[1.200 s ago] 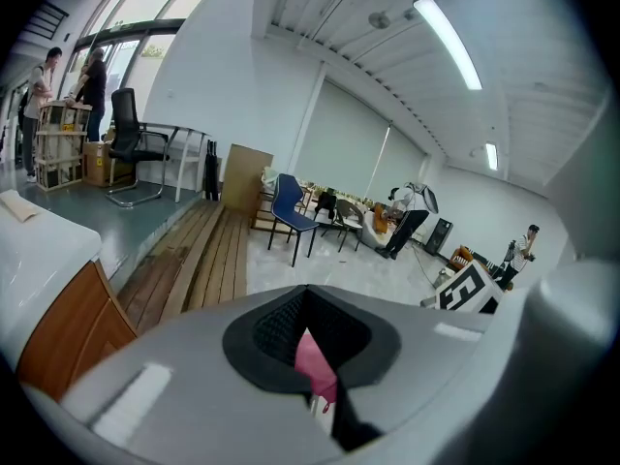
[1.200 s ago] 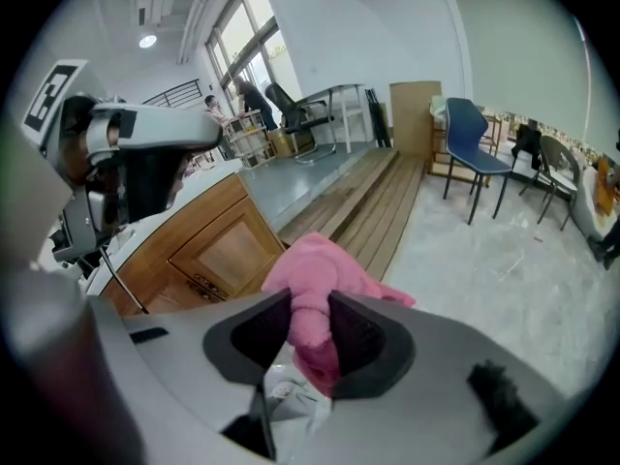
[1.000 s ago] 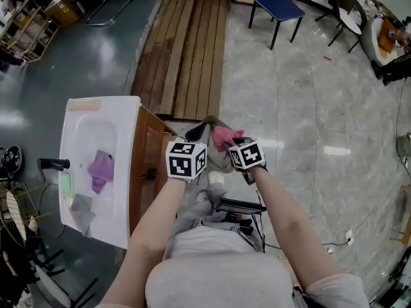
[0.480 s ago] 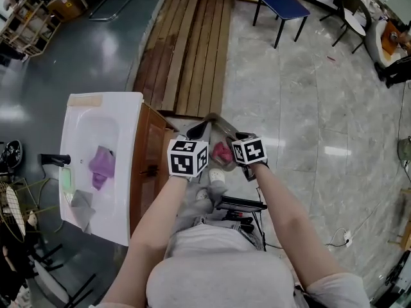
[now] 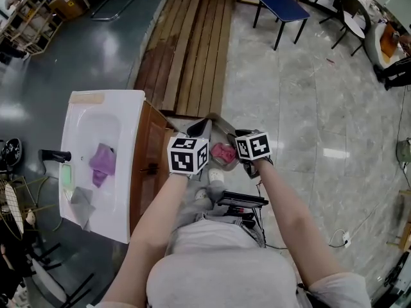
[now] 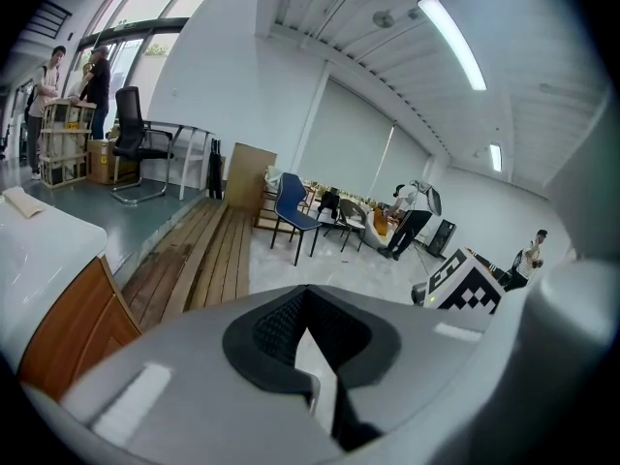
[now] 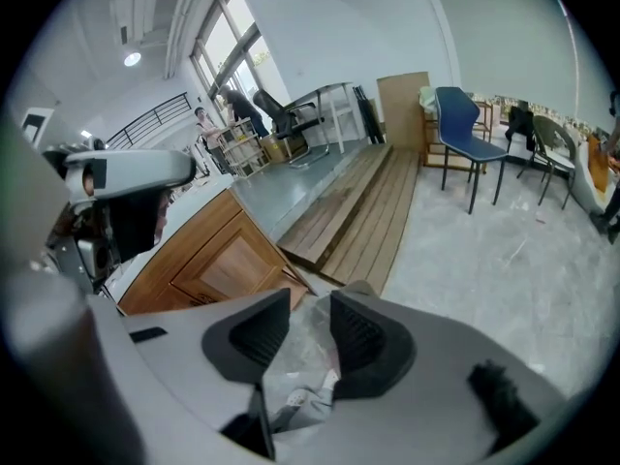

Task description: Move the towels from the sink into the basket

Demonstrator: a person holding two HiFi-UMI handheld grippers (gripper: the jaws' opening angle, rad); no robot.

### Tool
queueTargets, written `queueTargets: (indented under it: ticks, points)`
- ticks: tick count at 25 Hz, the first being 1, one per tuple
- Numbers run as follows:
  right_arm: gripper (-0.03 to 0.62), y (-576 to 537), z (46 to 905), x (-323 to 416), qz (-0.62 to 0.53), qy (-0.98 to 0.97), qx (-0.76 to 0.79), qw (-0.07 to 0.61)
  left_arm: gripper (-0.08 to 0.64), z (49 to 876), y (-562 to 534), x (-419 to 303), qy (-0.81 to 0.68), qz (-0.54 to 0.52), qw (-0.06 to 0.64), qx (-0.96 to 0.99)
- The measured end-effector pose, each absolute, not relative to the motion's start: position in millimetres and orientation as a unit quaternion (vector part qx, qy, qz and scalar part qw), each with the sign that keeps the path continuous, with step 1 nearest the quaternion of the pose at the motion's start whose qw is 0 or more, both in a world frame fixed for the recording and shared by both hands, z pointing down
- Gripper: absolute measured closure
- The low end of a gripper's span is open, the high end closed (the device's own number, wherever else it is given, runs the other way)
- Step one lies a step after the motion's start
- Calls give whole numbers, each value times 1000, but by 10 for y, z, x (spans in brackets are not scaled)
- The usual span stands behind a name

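1. Pads on my right gripper [image 7: 310, 310] stand apart with nothing pressed between them, and have just been closing a little; through the gap I see only floor [image 5: 308, 95] and my shoe [image 5: 216, 176].
2. Left gripper [image 6: 305, 303]: tips drawn together, nothing in them; it points out over the floor.
3. Pink towel [image 5: 223, 151] lies just below and between my two grippers; it rests inside the basket [image 5: 200, 128], which stands on the floor against the right side of the wooden cabinet [image 5: 146, 153].
4. Purple towel [image 5: 101, 164] lies in the middle of the sink [image 5: 128, 117]; grey towel [image 5: 80, 203] lies toward its near left corner; black tap [image 5: 54, 156] stands at its left edge.
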State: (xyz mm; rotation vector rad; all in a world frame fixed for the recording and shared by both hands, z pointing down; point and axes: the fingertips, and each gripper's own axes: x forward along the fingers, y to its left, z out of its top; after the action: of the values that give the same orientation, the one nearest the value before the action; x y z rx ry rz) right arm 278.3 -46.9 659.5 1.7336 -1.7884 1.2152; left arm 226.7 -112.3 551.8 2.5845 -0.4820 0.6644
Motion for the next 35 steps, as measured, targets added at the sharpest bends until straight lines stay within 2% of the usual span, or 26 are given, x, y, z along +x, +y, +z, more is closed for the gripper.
queueTargets:
  ticks: [10,35]
  points:
    - [572,-566,6175,2706,404,-657,614,167,555,5325,-1153,2203,-177,217,209,937]
    - [574,-928,4858,2141,266,-751,591,127,555,4444,-1193,1772,-187,144,156,959]
